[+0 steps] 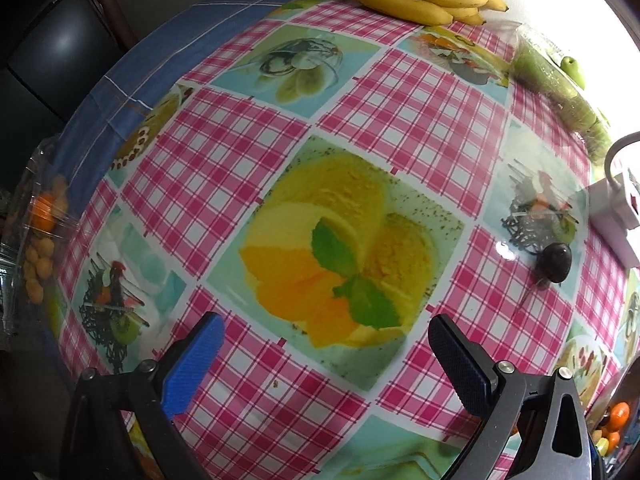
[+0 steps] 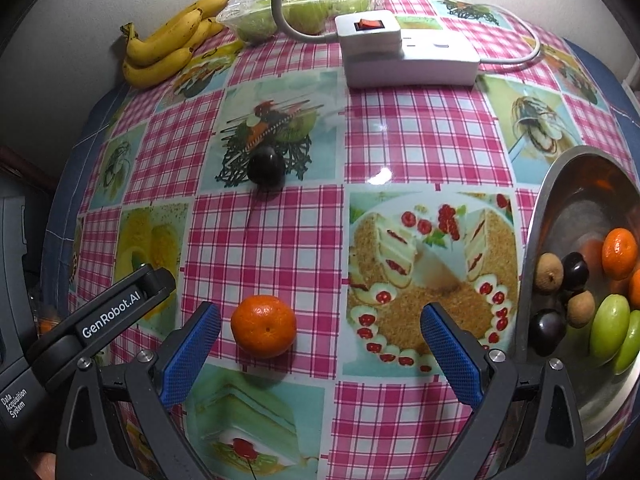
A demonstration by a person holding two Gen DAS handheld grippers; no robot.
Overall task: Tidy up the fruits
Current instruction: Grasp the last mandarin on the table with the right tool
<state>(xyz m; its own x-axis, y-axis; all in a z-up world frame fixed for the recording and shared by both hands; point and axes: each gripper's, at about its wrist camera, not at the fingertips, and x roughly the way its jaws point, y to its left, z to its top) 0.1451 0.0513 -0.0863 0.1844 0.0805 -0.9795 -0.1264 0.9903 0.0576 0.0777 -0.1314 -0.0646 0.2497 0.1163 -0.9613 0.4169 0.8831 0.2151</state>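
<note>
While the left hand-held gripper (image 1: 324,356) is held wide apart and empty over the checked worktop (image 2: 400,128), the tangerine (image 2: 263,326) is seen resting just inside the left finger of the right hand-held gripper (image 2: 320,344), whose jaws are likewise spread with nothing held. Light, round and prone to rolling, it is probably best taken across its widest middle with gentle pressure, its soft peel being easily bruised. Farther right, the steel bowl (image 2: 560,184) is already part-filled with fruit.

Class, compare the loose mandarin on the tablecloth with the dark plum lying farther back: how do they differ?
The mandarin is bright orange; the plum is near black. The mandarin looks larger, though it is nearer the camera. The mandarin lies just ahead of the open right gripper; the plum lies beyond, on a printed fruit picture. Both are roundish and rest loose outside the metal bowl.
</note>
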